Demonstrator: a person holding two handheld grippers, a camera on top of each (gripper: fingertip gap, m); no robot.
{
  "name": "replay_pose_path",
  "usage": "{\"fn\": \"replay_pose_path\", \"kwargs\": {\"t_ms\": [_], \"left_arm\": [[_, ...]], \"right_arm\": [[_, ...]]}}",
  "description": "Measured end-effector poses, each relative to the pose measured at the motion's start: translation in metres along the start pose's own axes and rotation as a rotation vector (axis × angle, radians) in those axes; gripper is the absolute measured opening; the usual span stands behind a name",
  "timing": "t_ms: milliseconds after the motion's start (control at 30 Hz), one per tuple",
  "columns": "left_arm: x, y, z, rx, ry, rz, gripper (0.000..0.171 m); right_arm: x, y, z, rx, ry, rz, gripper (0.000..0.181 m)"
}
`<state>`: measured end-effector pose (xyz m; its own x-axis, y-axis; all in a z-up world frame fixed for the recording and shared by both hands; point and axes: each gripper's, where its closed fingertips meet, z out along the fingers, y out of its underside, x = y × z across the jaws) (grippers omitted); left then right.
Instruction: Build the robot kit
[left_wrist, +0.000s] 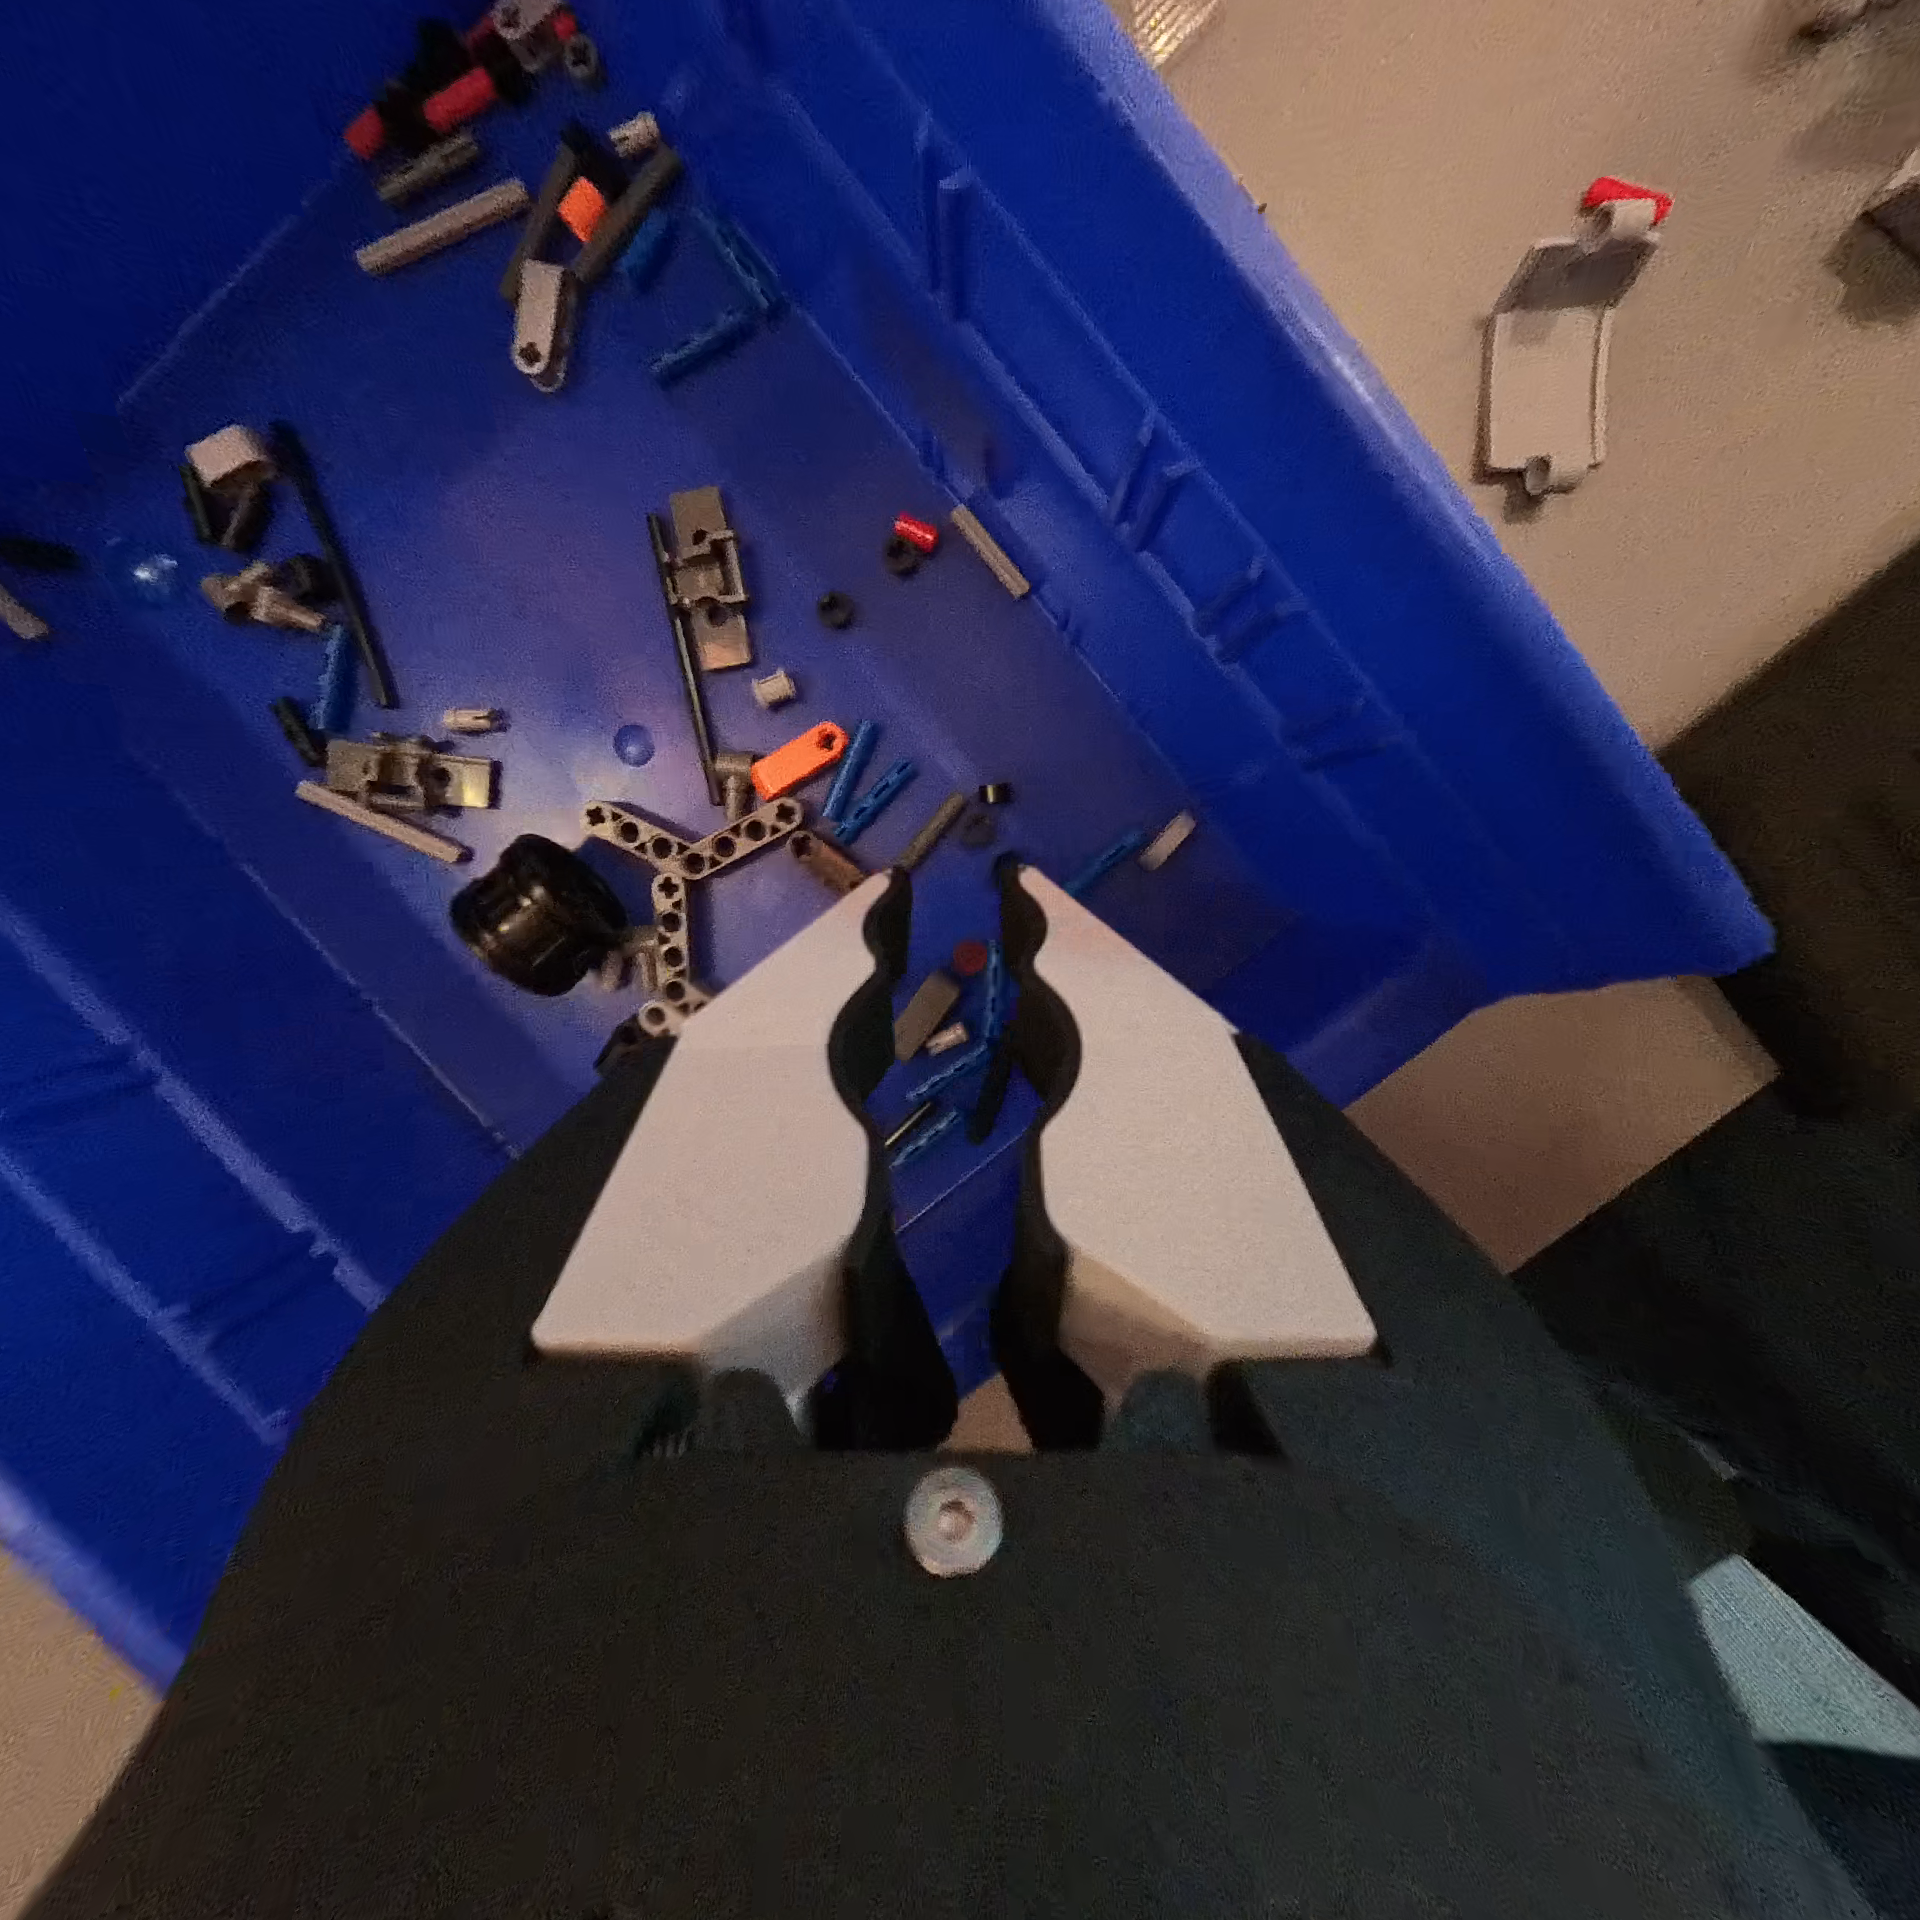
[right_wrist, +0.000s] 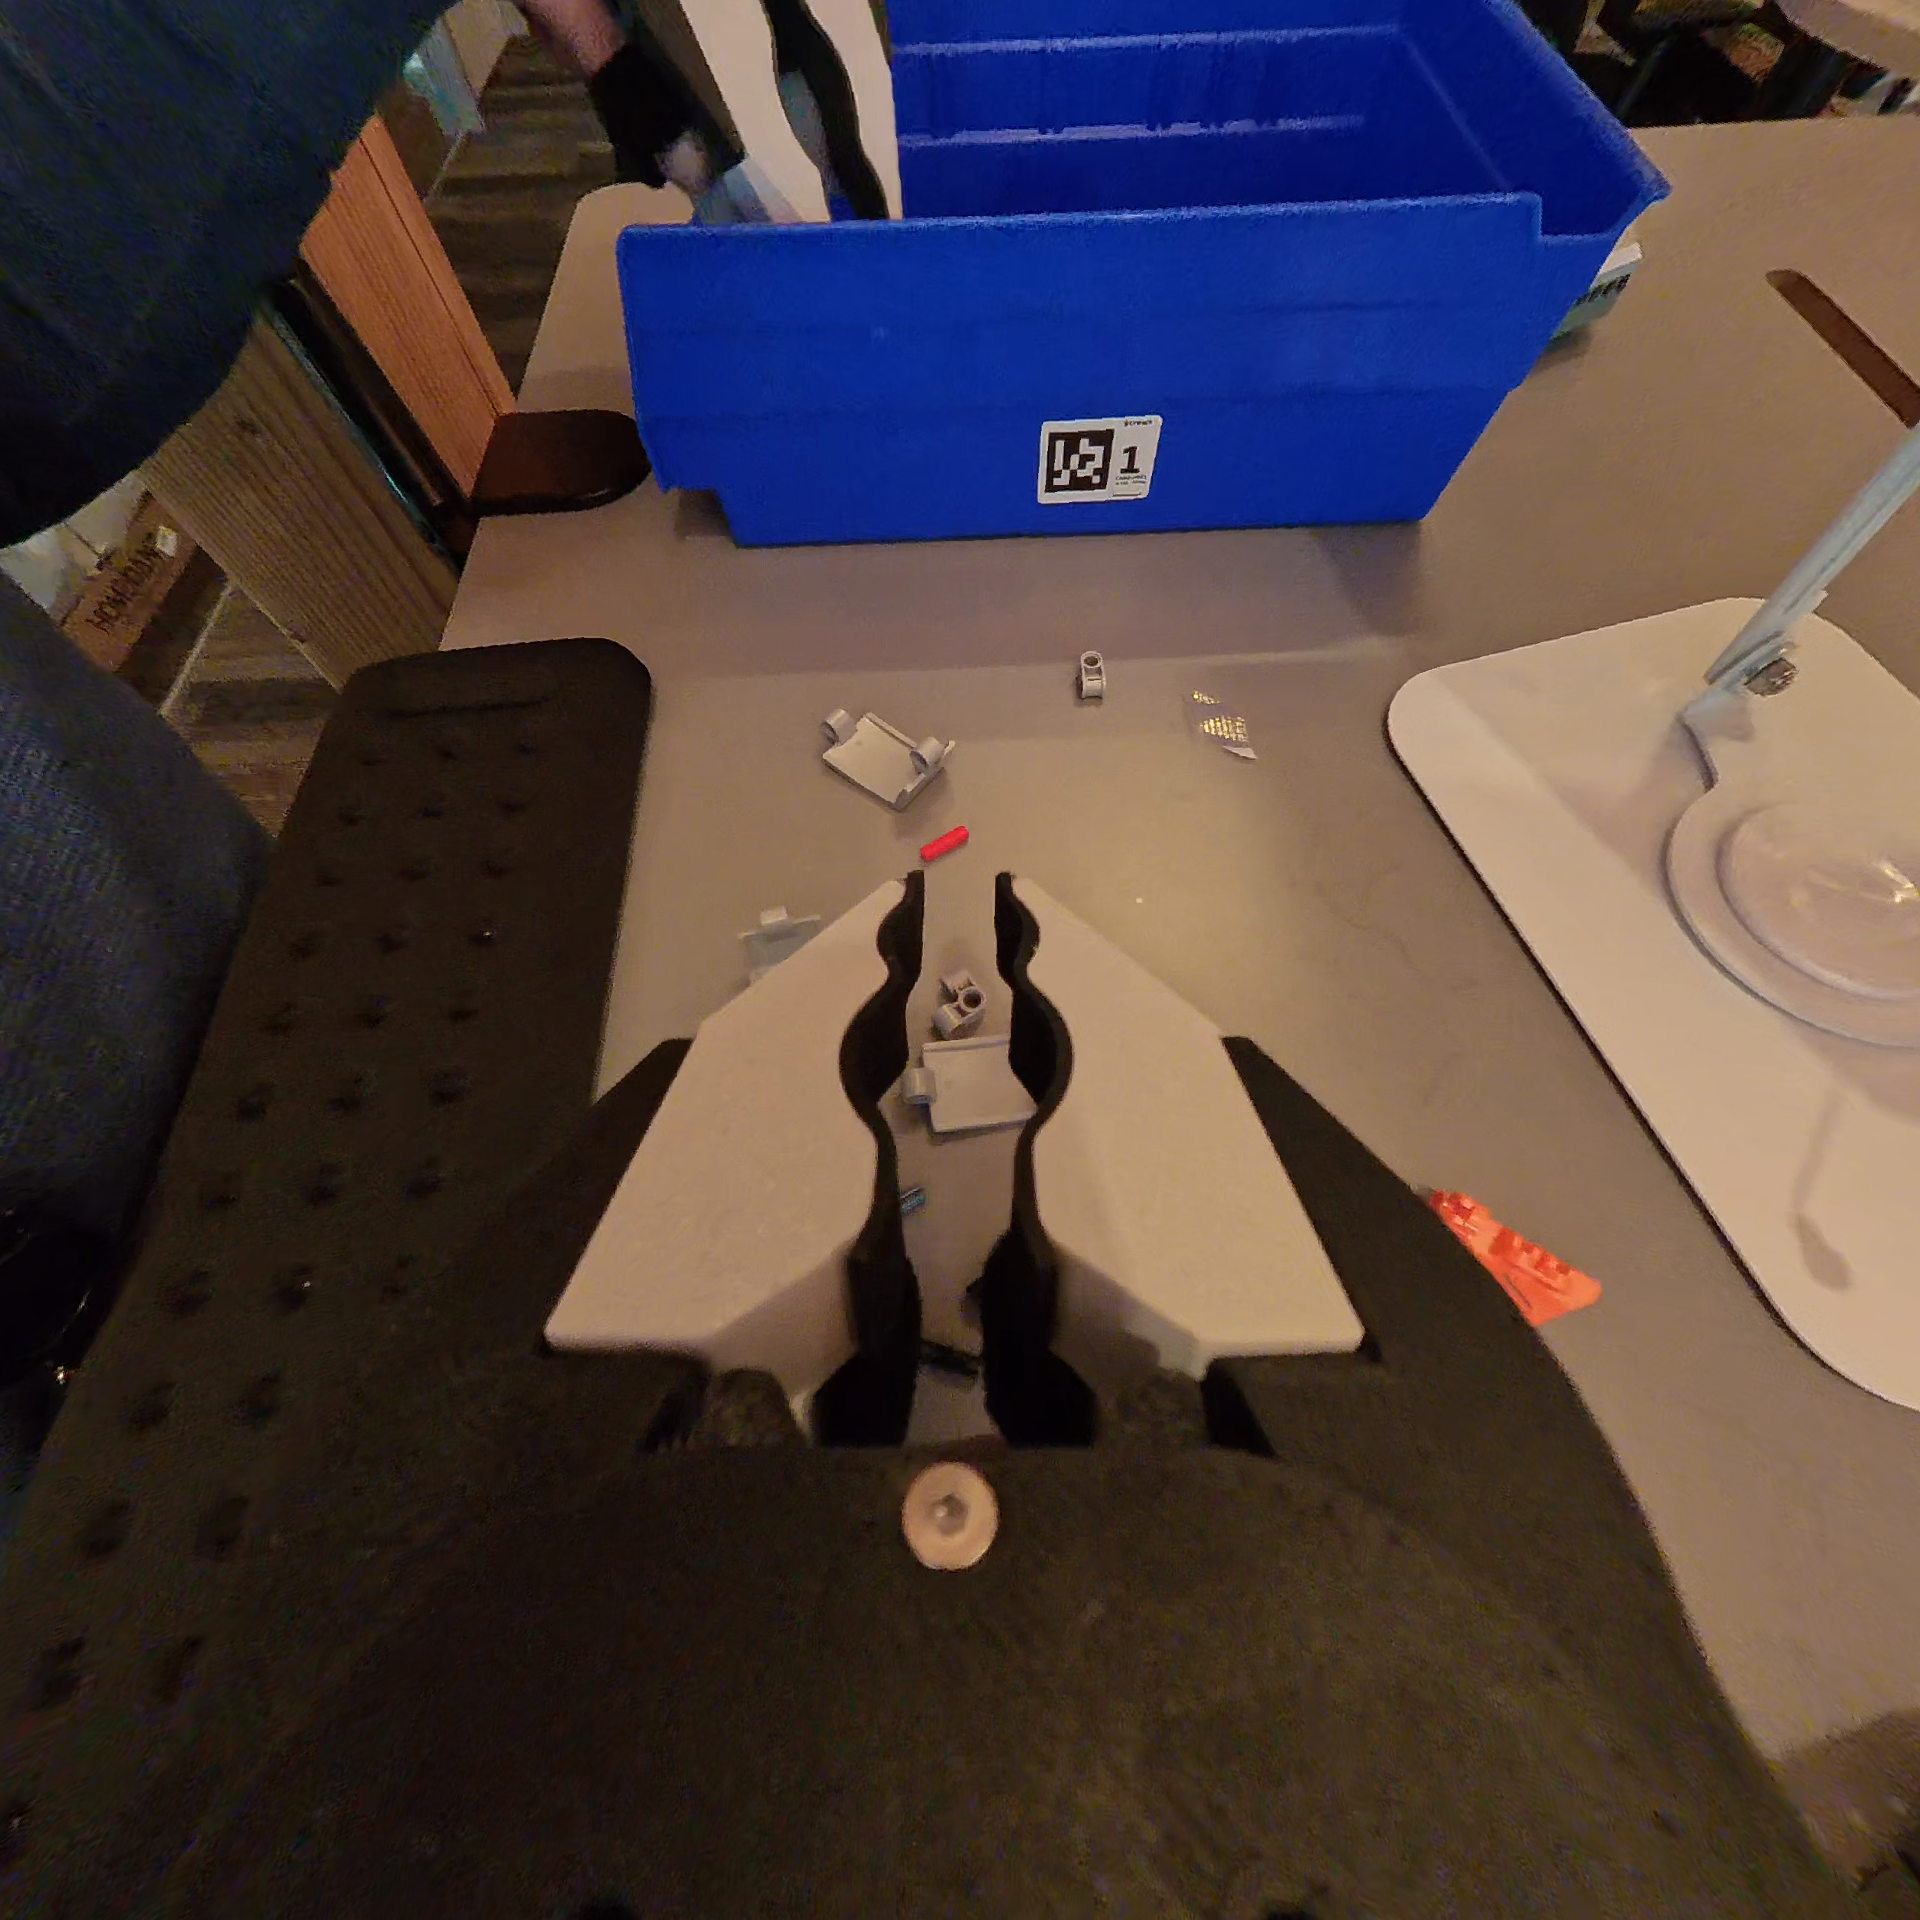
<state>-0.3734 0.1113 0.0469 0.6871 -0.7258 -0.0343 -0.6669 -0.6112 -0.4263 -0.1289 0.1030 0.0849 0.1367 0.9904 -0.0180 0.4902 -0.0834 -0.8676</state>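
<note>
L gripper (left_wrist: 951, 873) over blue bin (left_wrist: 1351, 665), R gripper (right_wrist: 956, 878) over grey panel (right_wrist: 971, 1086); both slightly agape, empty.

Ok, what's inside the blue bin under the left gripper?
The blue bin holds loose building pieces: a black wheel, a grey Y-shaped beam, an orange connector, blue pins and grey axles. The left gripper covers the bin's near corner.

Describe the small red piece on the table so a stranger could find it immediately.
Start at the blue bin with the square sticker. On the grey table before it, just beyond the right gripper, lies the small red piece. It is the only red part among grey ones.
</note>
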Motion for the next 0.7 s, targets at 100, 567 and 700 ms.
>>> {"fn": "replay_pose_path", "kwargs": {"t_ms": [100, 567, 700], "left_arm": [[0.007, 0.005, 0.016, -0.044, 0.036, 0.013, 0.017], [-0.066, -0.058, 0.003, 0.173, -0.159, -0.103, 0.017], [-0.078, -0.075, 0.009, 0.174, -0.165, -0.073, 0.021]], "right_arm": [[0.003, -0.002, 0.002, 0.011, 0.0, 0.003, 0.011], [0.017, -0.007, 0.011, 0.029, 0.017, 0.004, 0.01], [0.021, -0.01, 0.012, 0.039, 0.027, 0.004, 0.01]]}}
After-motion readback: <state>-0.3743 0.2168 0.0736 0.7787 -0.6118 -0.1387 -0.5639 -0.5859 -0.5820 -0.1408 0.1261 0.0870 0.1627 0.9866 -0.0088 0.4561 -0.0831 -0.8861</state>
